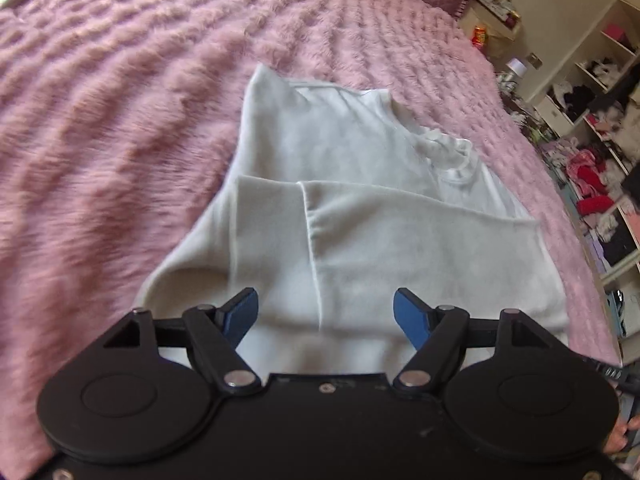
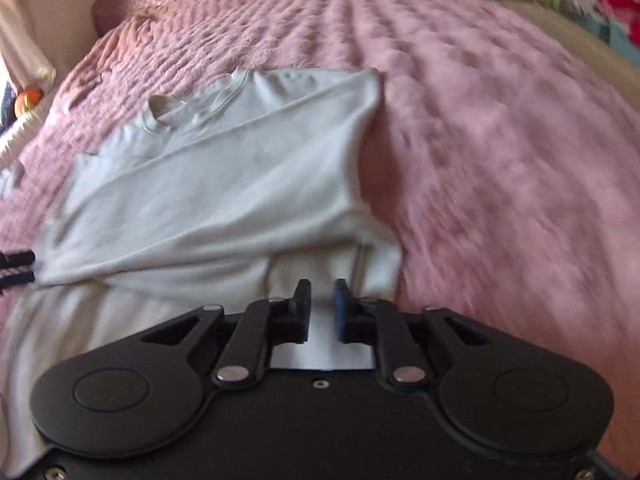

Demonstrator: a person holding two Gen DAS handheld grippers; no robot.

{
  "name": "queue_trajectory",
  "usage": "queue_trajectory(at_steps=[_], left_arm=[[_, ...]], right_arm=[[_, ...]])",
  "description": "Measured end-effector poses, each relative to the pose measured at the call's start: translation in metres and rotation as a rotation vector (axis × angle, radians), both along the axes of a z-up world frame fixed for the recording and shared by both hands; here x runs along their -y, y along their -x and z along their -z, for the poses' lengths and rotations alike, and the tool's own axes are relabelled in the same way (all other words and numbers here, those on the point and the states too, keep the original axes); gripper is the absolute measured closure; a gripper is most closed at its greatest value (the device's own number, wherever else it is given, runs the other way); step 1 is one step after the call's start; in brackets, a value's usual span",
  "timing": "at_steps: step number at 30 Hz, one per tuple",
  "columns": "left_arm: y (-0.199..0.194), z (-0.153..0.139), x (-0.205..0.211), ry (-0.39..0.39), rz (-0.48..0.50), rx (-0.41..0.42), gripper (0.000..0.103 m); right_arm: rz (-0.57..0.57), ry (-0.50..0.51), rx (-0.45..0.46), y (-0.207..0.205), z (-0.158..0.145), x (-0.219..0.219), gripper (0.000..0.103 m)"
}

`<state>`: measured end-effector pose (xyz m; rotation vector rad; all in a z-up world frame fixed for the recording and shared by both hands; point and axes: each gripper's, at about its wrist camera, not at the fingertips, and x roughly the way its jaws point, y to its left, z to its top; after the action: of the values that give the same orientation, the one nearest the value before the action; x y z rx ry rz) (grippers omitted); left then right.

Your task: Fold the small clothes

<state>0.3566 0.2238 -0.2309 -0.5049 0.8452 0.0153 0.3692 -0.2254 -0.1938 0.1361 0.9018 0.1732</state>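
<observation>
While the pink fluffy bed (image 1: 120,128) stretches wide on every side, the white garment (image 1: 340,208) lies flat near its middle, with a side panel already turned in over the body and the ruffled collar (image 1: 448,152) at the far end. By my judgement the fold is partway done: one flap is laid down and let go, and the next move calls for taking hold of a free edge, most likely the near hem, and carrying it toward the collar without dragging the layers underneath.

Room is generous. Open blanket lies to both sides of the cloth, while cluttered shelves (image 1: 600,92) stand beyond the bed's far edge, well away from the work.

Over the near cloth the left tongs (image 1: 324,316) stand released, spread wide with nothing pinched. The right tongs (image 2: 322,310) are parted only narrowly above the near hem; the pads do not appear to press on the fabric behind the gap.
</observation>
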Motion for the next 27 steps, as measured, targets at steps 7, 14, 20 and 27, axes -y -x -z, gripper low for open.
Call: queue_trajectory(at_steps=[7,14,20,27], left_arm=[[0.145,-0.037,-0.008,-0.034,0.093,0.005,0.014],[0.248,-0.015,-0.031,0.005,0.076,-0.11,0.02],[0.273,0.012,-0.04,0.121,0.021,-0.169,0.036],[0.269,0.042,-0.026,0.235,0.007,-0.223,0.035]], right_arm=[[-0.088,-0.236,-0.049,0.12,-0.037,0.015,0.041],[-0.044,-0.27,-0.083,0.203,-0.027,0.037,0.03],[0.031,-0.288,-0.102,0.216,-0.011,0.063,0.031],[0.054,-0.431,-0.135,0.218,0.009,0.073,0.031]])
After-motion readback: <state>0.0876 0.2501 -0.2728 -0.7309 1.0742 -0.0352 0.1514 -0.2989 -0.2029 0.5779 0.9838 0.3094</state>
